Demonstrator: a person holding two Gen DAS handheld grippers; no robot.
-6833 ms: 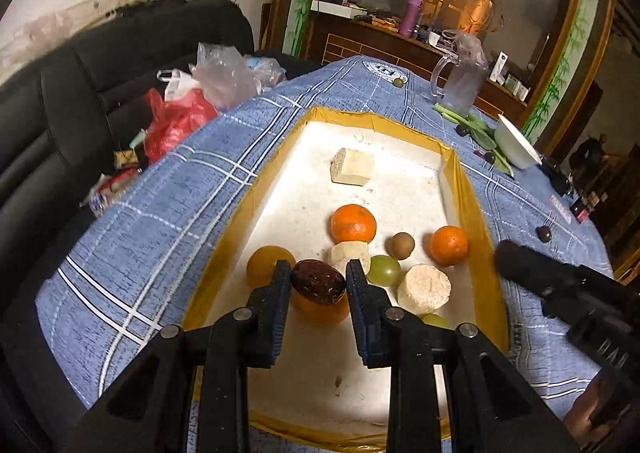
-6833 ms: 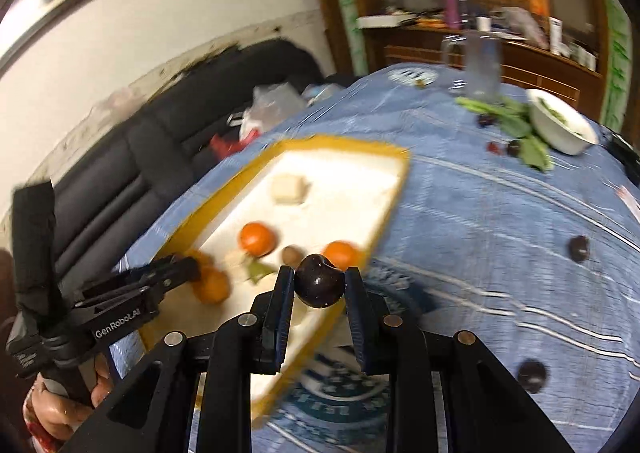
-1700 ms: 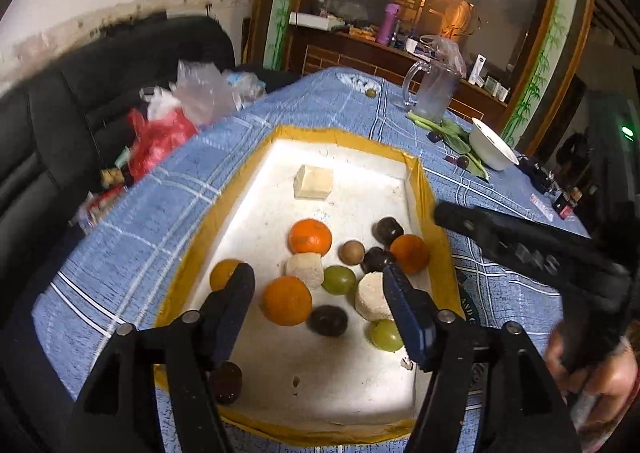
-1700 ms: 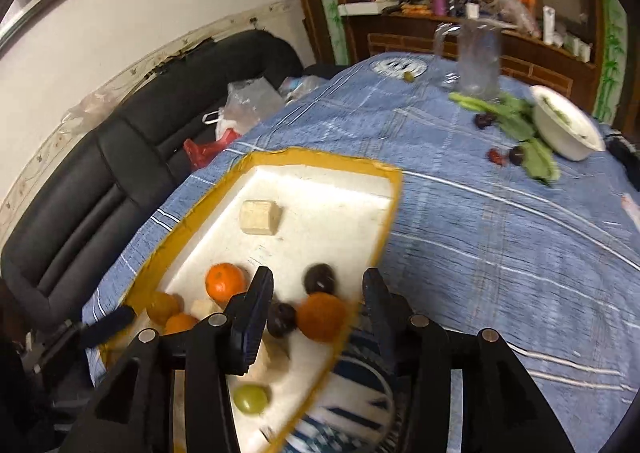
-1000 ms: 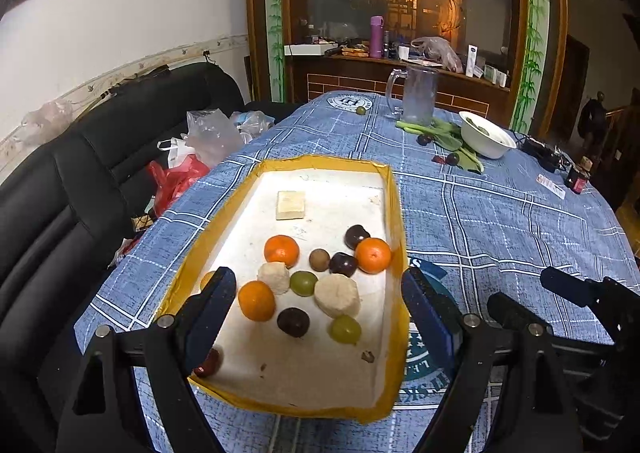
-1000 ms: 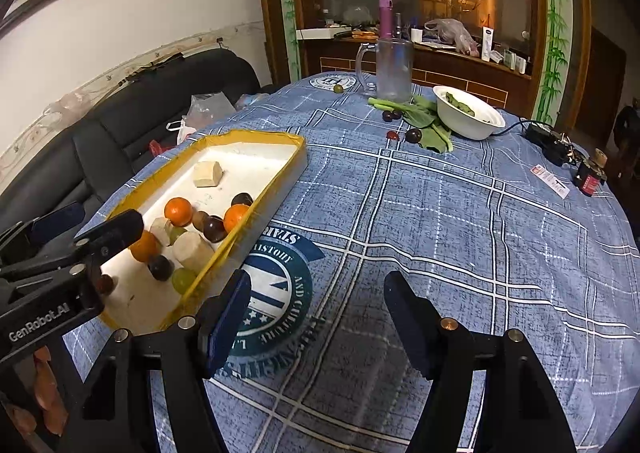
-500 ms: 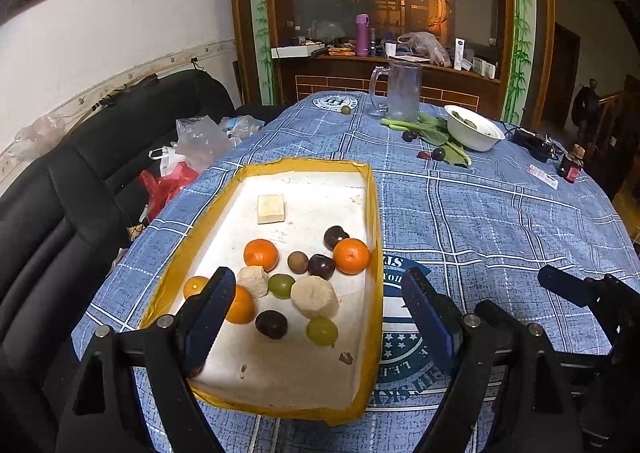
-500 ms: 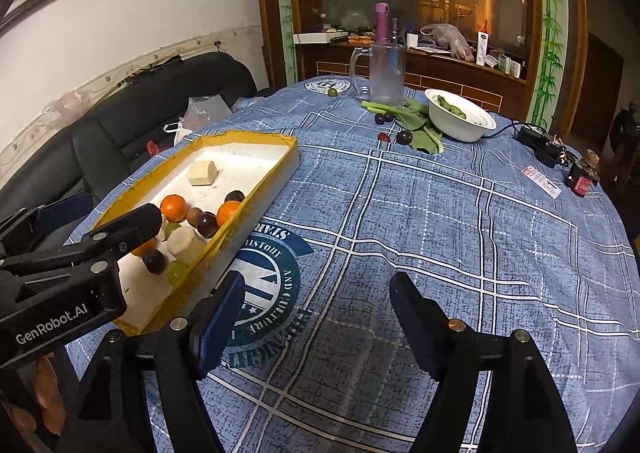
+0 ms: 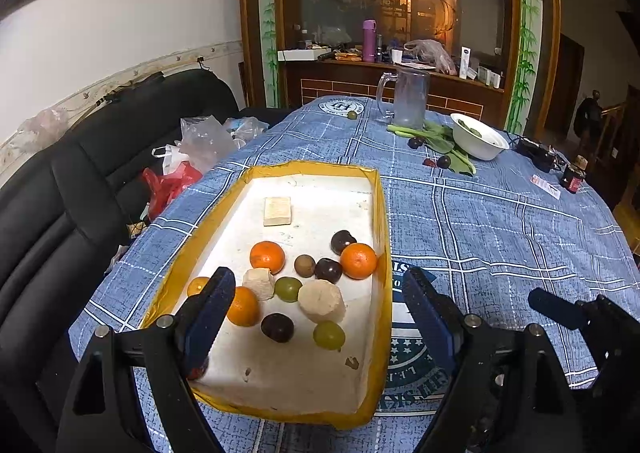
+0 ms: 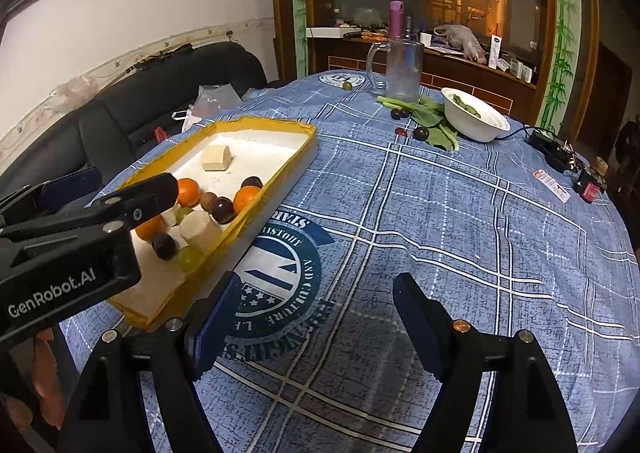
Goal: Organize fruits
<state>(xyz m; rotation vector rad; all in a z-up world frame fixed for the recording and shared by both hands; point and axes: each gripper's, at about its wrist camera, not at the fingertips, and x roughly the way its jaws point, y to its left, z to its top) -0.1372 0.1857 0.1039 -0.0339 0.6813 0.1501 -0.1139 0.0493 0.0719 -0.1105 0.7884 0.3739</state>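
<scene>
Your tray (image 9: 382, 221) is a shallow yellow-rimmed box with a white floor, lying flat. Near its middle you have three oranges (image 9: 267, 256), with what looks like a fourth, smaller one by the left wall, partly hidden. Three dark plums (image 9: 328, 270) and one brown round fruit (image 9: 305, 265) lie among them, two plums touching the right-hand orange (image 9: 358, 260). Two green grapes (image 9: 329, 335) sit nearer you. More dark plums (image 10: 420, 132) lie far beyond the tray, on the greens.
</scene>
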